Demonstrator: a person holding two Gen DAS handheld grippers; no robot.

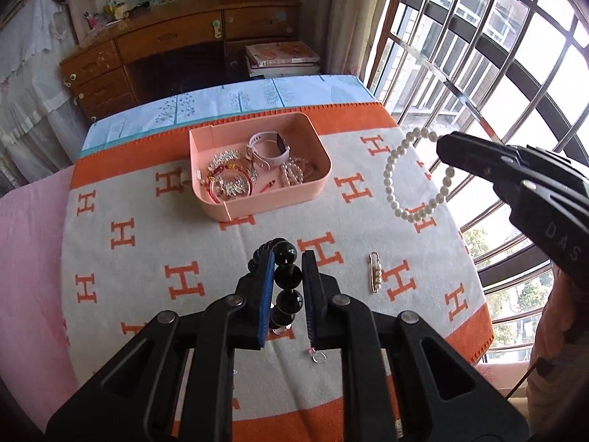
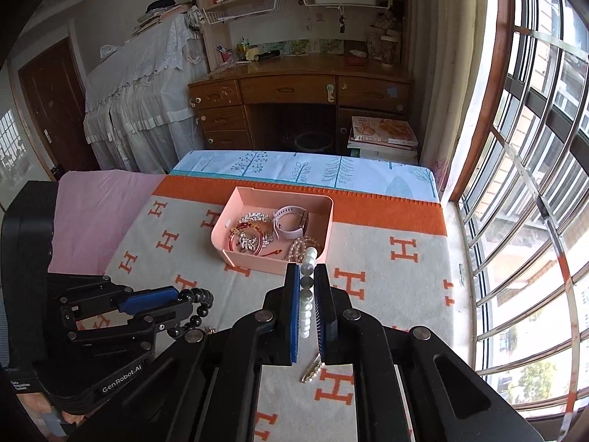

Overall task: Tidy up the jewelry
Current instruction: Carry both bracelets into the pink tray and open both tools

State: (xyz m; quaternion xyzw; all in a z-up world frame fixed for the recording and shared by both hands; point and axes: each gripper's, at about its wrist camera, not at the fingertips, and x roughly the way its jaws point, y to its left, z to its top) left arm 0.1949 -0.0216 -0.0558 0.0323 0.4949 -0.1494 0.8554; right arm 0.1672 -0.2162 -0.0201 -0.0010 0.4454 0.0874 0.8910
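A: where's the pink tray [image 2: 235, 237] from the right gripper [image 2: 306, 276]?

B: 12 o'clock, just ahead. It's clamped on the pearl bracelet [image 1: 391, 169]; left gripper [image 1: 288, 258] pinches black bead bracelet [image 1: 289, 276], farther back.

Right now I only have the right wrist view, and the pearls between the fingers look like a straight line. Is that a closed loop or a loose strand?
Observer: A closed loop. In the left wrist view the pearl bracelet hangs as a full ring from the right gripper, to the right of the pink box.
Operator: Is there anything on the blanket that I can't see?
Observer: A small ring with a pink bead lies on the blanket, close under the left gripper.
Operator: And the pin half hidden under my fingers?
Observer: It's a gold pin set with small pearls, lying alone to the right of the black bead bracelet held in the left gripper.
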